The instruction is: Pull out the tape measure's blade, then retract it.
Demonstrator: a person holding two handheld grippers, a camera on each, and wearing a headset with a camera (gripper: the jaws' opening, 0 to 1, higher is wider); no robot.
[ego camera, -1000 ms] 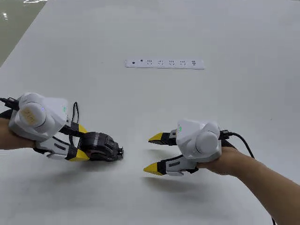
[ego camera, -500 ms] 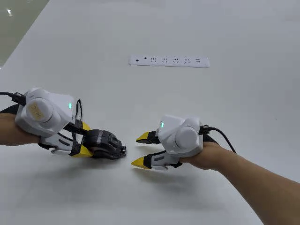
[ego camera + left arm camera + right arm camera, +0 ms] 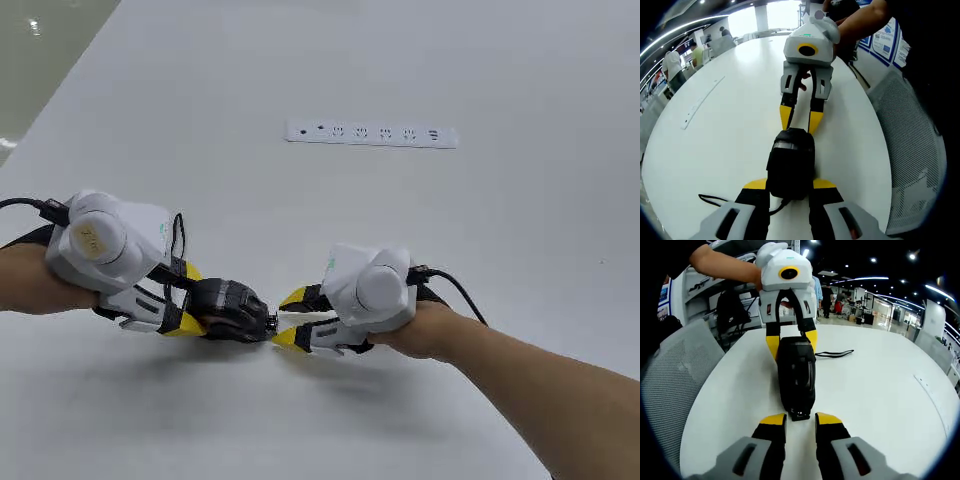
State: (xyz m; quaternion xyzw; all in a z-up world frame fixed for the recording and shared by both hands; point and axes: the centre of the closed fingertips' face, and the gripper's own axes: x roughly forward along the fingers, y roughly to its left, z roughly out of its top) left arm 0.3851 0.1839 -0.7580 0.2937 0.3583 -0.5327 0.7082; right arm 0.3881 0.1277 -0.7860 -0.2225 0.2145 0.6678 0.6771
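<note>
1. While both grippers sit low in the head view, the right tool (image 3: 800,420) is the one to watch. Its jaws are parted by a narrow gap and hold nothing. Its yellow tips flank the blade hook (image 3: 799,415) at the lower middle of the right gripper view. I cannot tell whether either tip touches the hook.
2. Straight ahead of those tips lies the tape measure (image 3: 796,372), a black case on the white surface (image 3: 500,250), lower left of centre in the head view. Its long axis runs in line with the right tool, mouth end toward it. I'd judge the pull should go straight back along that line, away from the case.
3. Beyond the case, the left tool (image 3: 790,184) is clamped on its rear end, one jaw on each side, and looks set to anchor it. A thin black cord (image 3: 835,354) trails off beside it.
4. No blade shows drawn out yet, so I'd say pinching the hook comes first.
5. Farthest off, a white power strip (image 3: 372,133) lies in the upper middle of the head view, well apart.
</note>
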